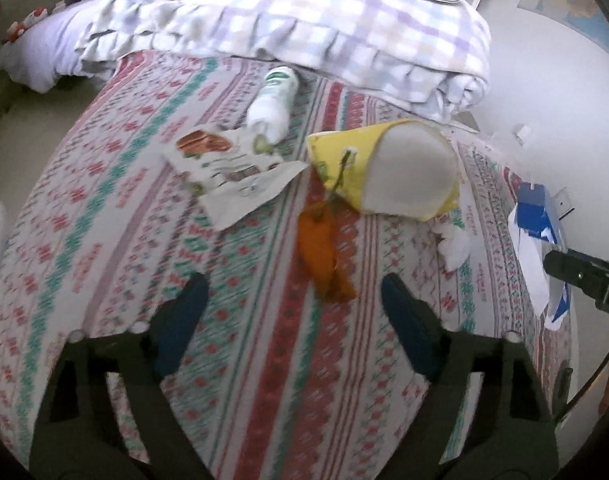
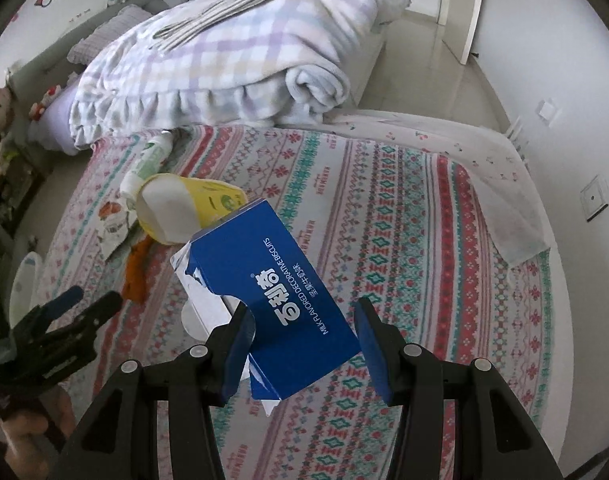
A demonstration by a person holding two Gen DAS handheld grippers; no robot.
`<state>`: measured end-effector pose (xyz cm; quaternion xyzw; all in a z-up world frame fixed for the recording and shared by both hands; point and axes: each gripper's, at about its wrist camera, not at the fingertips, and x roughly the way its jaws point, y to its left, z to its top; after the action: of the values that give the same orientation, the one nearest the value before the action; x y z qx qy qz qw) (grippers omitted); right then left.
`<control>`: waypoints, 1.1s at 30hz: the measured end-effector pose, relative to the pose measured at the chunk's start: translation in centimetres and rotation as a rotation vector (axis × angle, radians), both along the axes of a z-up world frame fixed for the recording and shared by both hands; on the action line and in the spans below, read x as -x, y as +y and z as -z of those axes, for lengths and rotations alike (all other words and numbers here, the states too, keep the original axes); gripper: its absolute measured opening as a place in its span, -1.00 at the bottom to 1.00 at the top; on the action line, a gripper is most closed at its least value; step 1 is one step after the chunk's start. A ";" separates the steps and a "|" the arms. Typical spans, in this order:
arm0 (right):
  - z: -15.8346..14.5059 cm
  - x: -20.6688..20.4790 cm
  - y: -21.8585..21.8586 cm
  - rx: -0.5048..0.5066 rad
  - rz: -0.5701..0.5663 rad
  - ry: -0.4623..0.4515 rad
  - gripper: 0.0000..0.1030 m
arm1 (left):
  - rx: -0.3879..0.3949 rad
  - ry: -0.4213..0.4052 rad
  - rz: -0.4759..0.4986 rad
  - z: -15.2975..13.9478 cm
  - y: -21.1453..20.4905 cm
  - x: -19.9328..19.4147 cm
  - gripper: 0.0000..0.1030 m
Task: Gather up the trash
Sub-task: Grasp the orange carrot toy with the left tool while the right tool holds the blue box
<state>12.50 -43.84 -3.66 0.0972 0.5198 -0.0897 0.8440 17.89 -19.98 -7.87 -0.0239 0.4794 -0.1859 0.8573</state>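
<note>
The blue biscuit box (image 2: 276, 292), torn open and probably light and easily crushed, sits between the right gripper (image 2: 304, 344) fingers, jaws spread with a gap on the right (grip its flat sides). Left gripper (image 1: 292, 320) hovers open near the soft orange scrap (image 1: 324, 256).

Torn blue biscuit box (image 2: 272, 284) tilted between right tongs (image 2: 304, 344); orange peel (image 1: 324, 260), crumpled tissue (image 1: 452, 244) ahead of left tongs (image 1: 292, 320).
</note>
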 end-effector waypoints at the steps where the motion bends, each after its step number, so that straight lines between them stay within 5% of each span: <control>1: 0.1 0.0 -0.2 0.001 0.001 0.003 0.01 | 0.010 -0.002 0.003 0.1 -0.2 -0.2 0.42; 3: 0.3 0.0 -0.4 0.004 0.004 0.009 0.01 | 0.028 -0.009 0.006 0.6 -0.6 -0.6 0.18; 8: 0.9 0.2 -1.0 0.005 0.014 0.029 0.01 | 0.032 -0.019 0.024 1.4 -1.7 -1.0 -0.07; 12: 0.9 0.4 -1.1 0.009 0.017 0.033 0.01 | 0.004 -0.029 0.024 1.6 -2.0 -1.2 -0.55; 33: -1.8 0.5 4.2 0.019 -0.046 -0.031 0.01 | -0.002 -0.037 -0.017 -1.9 4.3 0.9 -0.65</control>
<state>12.01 -39.62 -1.84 0.0787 0.5081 -0.0737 0.8545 17.00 -15.69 -6.00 -0.0236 0.4635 -0.1784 0.8676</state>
